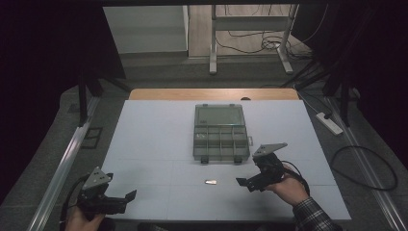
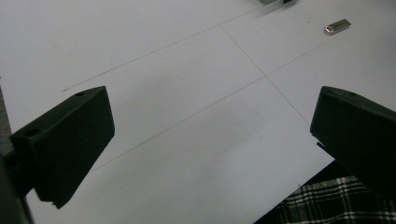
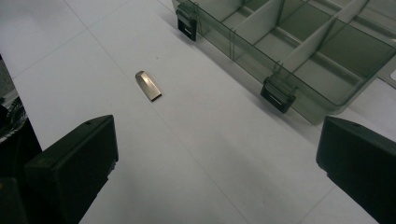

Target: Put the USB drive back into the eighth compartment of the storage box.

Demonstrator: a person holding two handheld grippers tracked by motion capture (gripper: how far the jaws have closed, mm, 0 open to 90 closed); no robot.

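A small silver metal stick [image 1: 210,182] lies flat on the white table top [image 1: 144,130], just in front of a clear plastic organiser box [image 1: 221,157]. The box's lid is folded open at the back and its compartments look empty. My right gripper [image 1: 246,183] hovers open just right of the stick, pointing left. In the right gripper view, the stick [image 3: 148,86] lies ahead and left of the open right gripper [image 3: 217,149], with the box [image 3: 238,49] at upper right. My left gripper [image 1: 126,199] is open at the front left corner; in its view [image 2: 212,121] the stick [image 2: 337,26] is far off.
Two black latches [image 3: 278,95] hang on the box's front wall. The table's front edge runs right under the left gripper, with a plaid sleeve [image 2: 327,205] below it. A power strip [image 1: 329,122] and cables lie on the floor to the right.
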